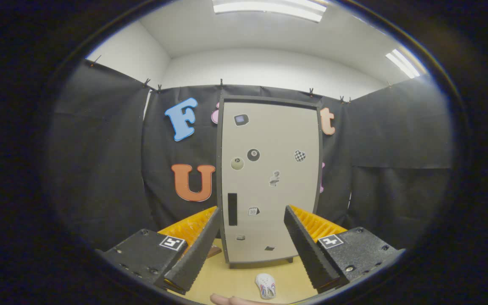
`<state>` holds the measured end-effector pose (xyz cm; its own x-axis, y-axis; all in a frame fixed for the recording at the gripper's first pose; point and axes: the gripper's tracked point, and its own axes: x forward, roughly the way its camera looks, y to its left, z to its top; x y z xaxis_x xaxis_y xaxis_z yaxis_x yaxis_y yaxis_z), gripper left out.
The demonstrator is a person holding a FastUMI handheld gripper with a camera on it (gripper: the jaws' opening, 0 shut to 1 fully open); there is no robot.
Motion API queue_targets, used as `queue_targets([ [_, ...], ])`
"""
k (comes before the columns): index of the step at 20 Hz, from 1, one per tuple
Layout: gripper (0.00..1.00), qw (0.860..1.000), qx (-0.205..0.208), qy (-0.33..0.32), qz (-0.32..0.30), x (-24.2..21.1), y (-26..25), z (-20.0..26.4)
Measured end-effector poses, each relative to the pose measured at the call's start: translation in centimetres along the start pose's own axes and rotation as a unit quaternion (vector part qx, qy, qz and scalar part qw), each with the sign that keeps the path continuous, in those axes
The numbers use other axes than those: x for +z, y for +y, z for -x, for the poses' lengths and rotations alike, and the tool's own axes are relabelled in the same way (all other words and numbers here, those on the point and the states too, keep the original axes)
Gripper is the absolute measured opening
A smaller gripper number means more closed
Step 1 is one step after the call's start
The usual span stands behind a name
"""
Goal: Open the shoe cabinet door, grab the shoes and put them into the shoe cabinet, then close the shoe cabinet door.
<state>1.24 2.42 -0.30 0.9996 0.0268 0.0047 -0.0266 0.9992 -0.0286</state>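
Note:
The shoe cabinet (269,182) stands upright straight ahead, beyond my fingers, on a light wooden table (227,279). Its pale door is shut, dotted with small stickers, and has a dark vertical handle slot (232,209) near its left edge. A small white shoe (265,285) with coloured marks lies on the table in front of the cabinet, between my fingers and below them. My gripper (252,218) is open, its fingers spread wide with nothing between them, some way short of the door.
A person's hand (231,300) rests on the table just left of the shoe. Black cloth walls close in behind and on both sides of the cabinet. A small brown object (214,251) sits left of the cabinet's foot.

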Motion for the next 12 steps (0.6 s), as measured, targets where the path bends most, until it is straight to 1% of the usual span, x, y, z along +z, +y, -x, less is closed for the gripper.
queue_targets([
  [5, 0.99, 1.0, 0.015, 0.001, 0.003, -0.9, 0.9, -1.9],
  [12, 0.99, 0.999, 0.031, 0.01, -0.003, -3.4, 1.6, -7.7],
])
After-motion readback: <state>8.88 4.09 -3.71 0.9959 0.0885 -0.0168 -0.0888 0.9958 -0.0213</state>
